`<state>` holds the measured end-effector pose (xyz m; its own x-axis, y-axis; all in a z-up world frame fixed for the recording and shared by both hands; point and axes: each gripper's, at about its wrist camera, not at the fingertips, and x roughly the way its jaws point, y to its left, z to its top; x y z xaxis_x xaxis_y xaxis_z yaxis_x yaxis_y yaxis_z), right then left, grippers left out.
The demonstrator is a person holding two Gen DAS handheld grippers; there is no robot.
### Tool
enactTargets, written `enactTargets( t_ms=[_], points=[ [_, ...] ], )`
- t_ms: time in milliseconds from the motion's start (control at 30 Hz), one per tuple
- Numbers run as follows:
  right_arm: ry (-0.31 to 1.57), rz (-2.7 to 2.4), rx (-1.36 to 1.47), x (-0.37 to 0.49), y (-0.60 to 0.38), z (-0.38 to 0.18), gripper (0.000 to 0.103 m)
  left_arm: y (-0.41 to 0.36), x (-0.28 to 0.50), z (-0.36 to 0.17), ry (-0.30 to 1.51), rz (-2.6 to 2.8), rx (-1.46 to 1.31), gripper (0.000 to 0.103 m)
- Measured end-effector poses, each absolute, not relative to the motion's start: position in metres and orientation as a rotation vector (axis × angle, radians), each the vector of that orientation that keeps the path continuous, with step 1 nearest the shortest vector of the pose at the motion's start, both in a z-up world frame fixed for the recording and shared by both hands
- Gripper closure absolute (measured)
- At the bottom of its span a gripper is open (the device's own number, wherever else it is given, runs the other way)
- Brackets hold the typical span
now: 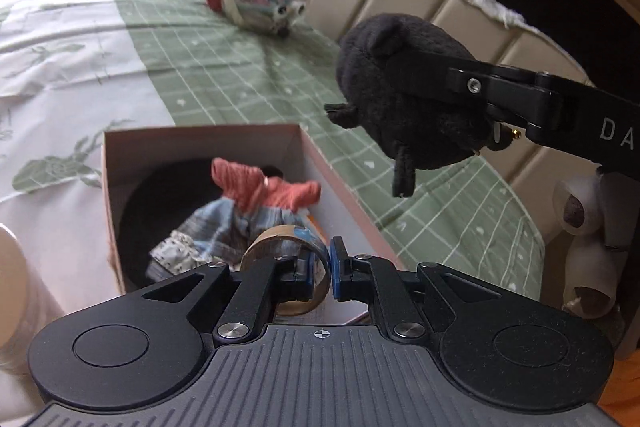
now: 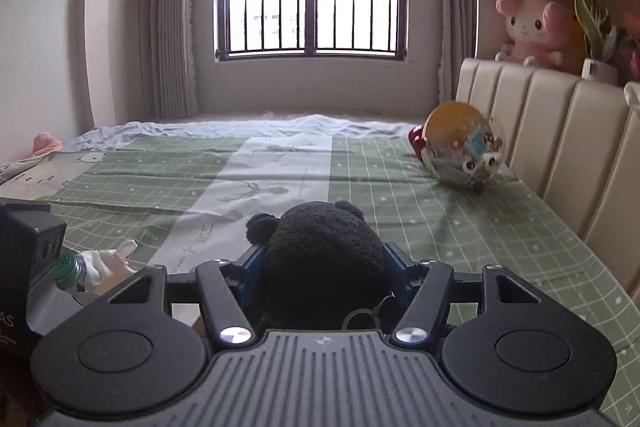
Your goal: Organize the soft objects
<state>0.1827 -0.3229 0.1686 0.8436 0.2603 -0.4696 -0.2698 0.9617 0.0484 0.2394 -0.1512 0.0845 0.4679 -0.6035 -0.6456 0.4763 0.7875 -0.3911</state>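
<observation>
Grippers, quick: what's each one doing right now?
Left gripper: shut on the brown cardboard tape roll, above the pink cardboard box.
Right gripper: shut on the black plush toy.

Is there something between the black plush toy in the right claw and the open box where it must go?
Nothing visible blocks the way. The black plush toy hangs in the right claw above the bed, beside the box, whose top is open. A doll already lies inside.
</observation>
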Motion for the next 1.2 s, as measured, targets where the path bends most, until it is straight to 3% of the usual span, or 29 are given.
enactTargets(
  t_ms=[67, 167, 433, 567, 800, 967, 1200],
  points=[
    [0.569, 0.285, 0.032, 0.198, -0.326, 0.147, 0.041, -0.161, 0.251, 0.064, 0.962, -0.638, -0.147, 0.092],
    [0.687, 0.296, 0.072, 0.221, -0.319, 0.116, 0.041, -0.167, 0.265, 0.036, 1.092, -0.573, -0.102, 0.082],
    [0.784, 0.270, 0.088, 0.256, -0.306, 0.078, 0.040, -0.163, 0.254, 0.041, 1.004, -0.592, 0.079, 0.082],
    [0.791, 0.262, 0.055, 0.255, -0.303, 0.079, 0.039, -0.160, 0.241, 0.058, 0.907, -0.544, 0.200, 0.067],
    [0.804, 0.263, 0.067, 0.249, -0.306, 0.085, 0.037, -0.140, 0.216, 0.089, 0.706, -0.476, 0.243, 0.070],
    [0.745, 0.343, 0.109, 0.230, -0.316, 0.107, 0.035, -0.139, 0.225, 0.098, 0.751, -0.454, 0.210, 0.070],
    [0.572, 0.309, 0.144, 0.203, -0.341, 0.166, 0.026, -0.104, 0.232, 0.123, 0.780, -0.475, -0.178, 0.072]
  ],
)
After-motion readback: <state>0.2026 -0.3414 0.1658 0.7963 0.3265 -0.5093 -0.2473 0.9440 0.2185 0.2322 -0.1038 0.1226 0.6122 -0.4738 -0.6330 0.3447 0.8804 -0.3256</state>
